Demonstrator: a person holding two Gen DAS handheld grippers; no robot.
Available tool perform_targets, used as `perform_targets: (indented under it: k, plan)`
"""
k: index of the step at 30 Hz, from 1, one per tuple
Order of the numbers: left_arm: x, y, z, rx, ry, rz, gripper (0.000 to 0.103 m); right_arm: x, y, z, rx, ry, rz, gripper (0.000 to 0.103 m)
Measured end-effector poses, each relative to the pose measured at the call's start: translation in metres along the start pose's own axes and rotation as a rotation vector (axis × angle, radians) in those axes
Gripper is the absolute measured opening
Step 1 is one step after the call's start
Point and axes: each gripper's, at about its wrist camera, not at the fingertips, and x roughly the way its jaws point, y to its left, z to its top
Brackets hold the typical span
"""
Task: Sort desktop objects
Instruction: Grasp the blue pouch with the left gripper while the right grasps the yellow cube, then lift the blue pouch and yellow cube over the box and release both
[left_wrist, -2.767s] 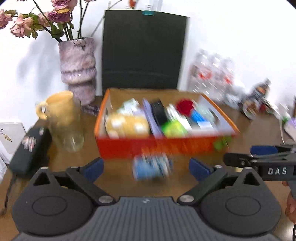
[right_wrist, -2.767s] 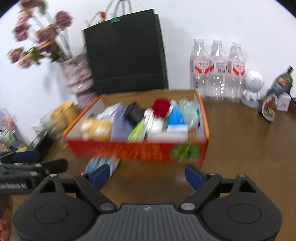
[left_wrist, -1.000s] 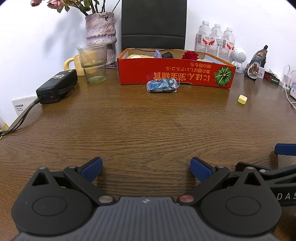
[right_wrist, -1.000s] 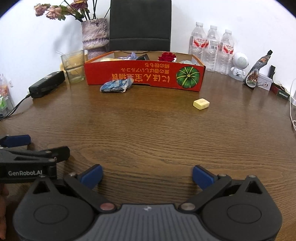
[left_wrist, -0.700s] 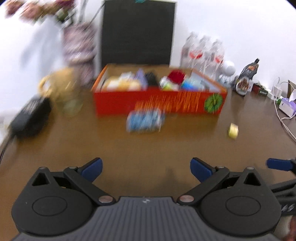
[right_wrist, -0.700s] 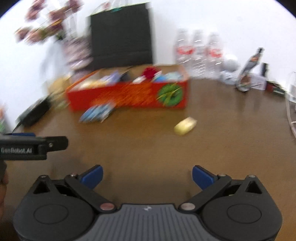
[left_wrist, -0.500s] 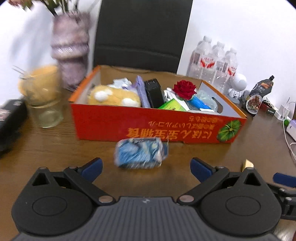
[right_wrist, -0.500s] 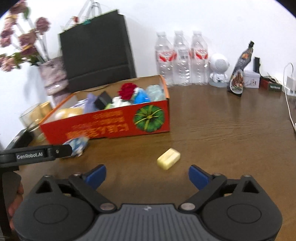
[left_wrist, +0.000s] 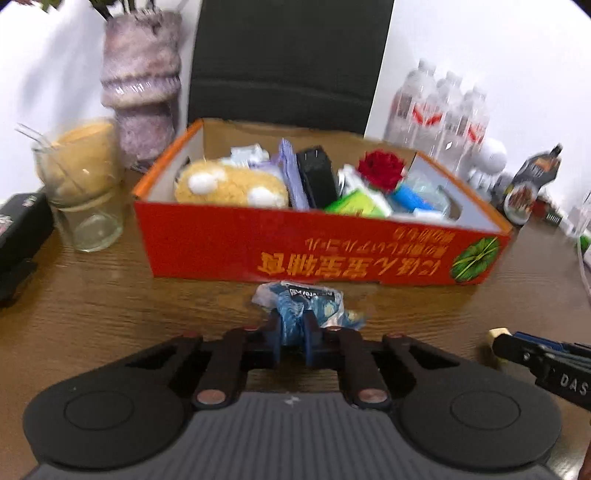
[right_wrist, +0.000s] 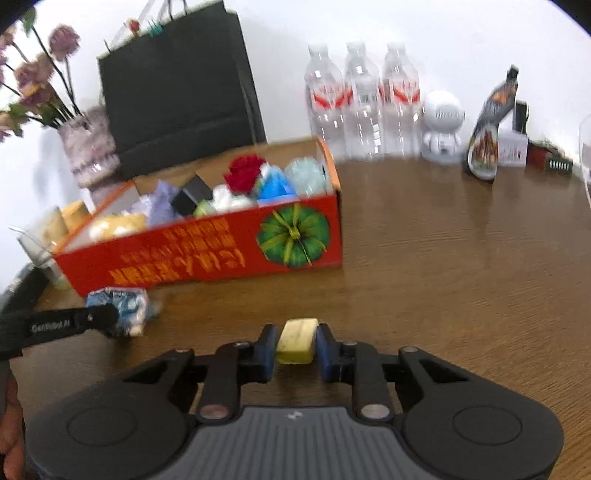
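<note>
red box (left_wrist: 221, 247) ahead, bare table (right_wrist: 461, 258) right, glass (left_wrist: 86, 206) left

Water bottles (right_wrist: 362, 99) (three), vase (left_wrist: 142, 81)

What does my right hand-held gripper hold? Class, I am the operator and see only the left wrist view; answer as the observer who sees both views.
Observer: The right hand-held gripper has just been closing and its pads now press the yellow block on both sides.
Operator: What is the black thing behind the red box?
Observer: A black paper bag with handles at its top.
Operator: What is in the vase?
Observer: Pink flowers on long stems.
</note>
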Motion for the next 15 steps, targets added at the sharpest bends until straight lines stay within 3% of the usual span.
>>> perform_targets:
  k: [5, 8, 15]
  plan:
    - [-0.087, 0.001, 0.043, -0.006, -0.148, -0.075, 0.010, -0.064, 0.010, 0.039, -0.032, -0.140, 0.061, 0.021]
    - [-0.152, -0.002, 0.081, 0.042, -0.231, -0.119, 0.010, -0.115, 0.016, 0.077, -0.053, -0.230, 0.110, 0.021]
    - [-0.305, -0.009, 0.159, 0.190, -0.465, -0.041, 0.010, -0.249, 0.036, 0.176, -0.129, -0.423, 0.190, 0.021]
